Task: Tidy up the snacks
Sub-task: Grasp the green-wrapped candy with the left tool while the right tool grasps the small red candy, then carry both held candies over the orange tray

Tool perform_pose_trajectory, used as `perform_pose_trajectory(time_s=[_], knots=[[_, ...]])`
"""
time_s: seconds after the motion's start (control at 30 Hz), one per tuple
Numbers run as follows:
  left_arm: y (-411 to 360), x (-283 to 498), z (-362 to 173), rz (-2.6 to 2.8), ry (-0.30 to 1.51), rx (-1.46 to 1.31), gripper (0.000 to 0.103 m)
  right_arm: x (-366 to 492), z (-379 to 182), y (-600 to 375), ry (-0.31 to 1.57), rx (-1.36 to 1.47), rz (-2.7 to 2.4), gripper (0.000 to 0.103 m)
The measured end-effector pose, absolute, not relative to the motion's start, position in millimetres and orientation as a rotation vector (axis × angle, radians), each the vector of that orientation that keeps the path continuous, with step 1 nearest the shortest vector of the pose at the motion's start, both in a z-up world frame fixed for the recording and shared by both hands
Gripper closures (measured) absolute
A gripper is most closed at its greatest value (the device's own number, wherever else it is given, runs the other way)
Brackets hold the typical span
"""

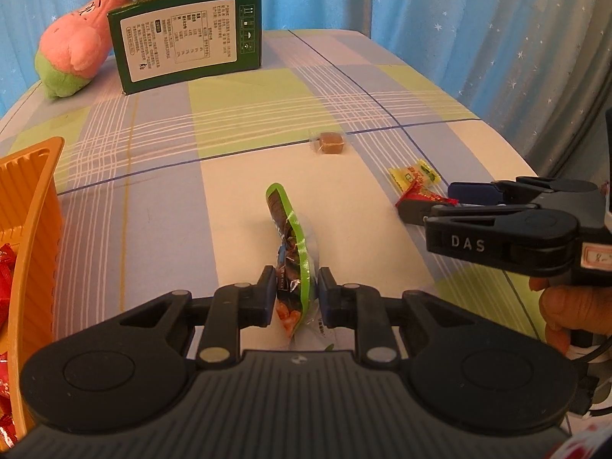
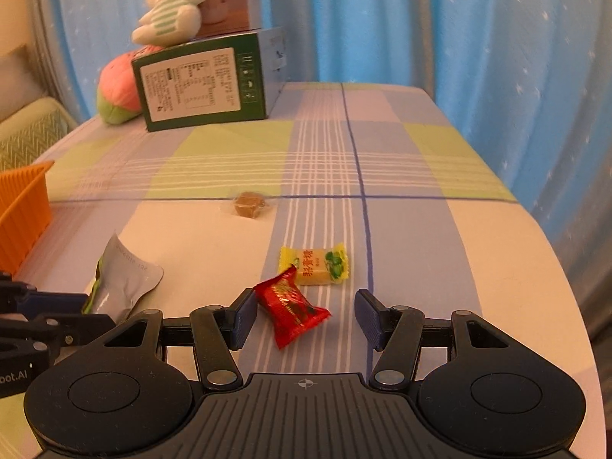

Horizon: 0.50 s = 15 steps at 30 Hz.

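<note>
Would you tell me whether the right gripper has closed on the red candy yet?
Not yet: the right gripper is open, the red candy lying between its pads, touching at most one.

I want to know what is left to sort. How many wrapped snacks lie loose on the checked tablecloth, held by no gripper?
3: a brown cube in clear wrap mid-table, a yellow candy nearer, a red candy between the open right gripper.

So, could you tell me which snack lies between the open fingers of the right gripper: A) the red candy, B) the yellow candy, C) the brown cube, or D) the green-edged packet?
A: the right wrist view shows the red candy lying between the right gripper fingers, not pinched.
</note>
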State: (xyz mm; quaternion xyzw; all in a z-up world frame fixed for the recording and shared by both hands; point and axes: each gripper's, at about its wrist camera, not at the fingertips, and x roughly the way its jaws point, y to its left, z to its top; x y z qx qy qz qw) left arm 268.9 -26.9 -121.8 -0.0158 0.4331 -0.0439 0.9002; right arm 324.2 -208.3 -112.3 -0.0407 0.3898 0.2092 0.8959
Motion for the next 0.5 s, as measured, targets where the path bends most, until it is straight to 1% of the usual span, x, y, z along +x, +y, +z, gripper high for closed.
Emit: perform_pose_trajectory(time_s=[0.07, 0.1, 0.13, 0.17, 0.2, 0.27, 0.5], knots=[[-26, 268, -122, -0.093, 0.892, -0.036, 0.082, 324, -114, -205, 0.797, -0.113, 0.452, 0.047], [-26, 268, -123, -0.094, 0.890, -0.037, 0.082, 324, -114, -203, 0.794, -0.131, 0.456, 0.052], [-25, 268, -123, -0.094, 0.888, -0.039, 0.082, 323, -113, -200, 0.787, -0.148, 0.463, 0.066], [-26, 268, -124, -0.095, 0.886, -0.038, 0.082, 322, -113, -198, 0.786, -0.156, 0.472, 0.073], [-26, 267, -124, -0.095, 0.883, -0.038, 0.082, 321, -112, -197, 0.787, -0.166, 0.475, 0.077], [-26, 267, -125, -0.095, 0.876, -0.035, 0.081, 319, -111, -193, 0.784, -0.191, 0.473, 0.080], [-29, 267, -128, -0.094, 0.862, -0.014, 0.080, 312, -107, -194, 0.815, -0.152, 0.461, 0.082]])
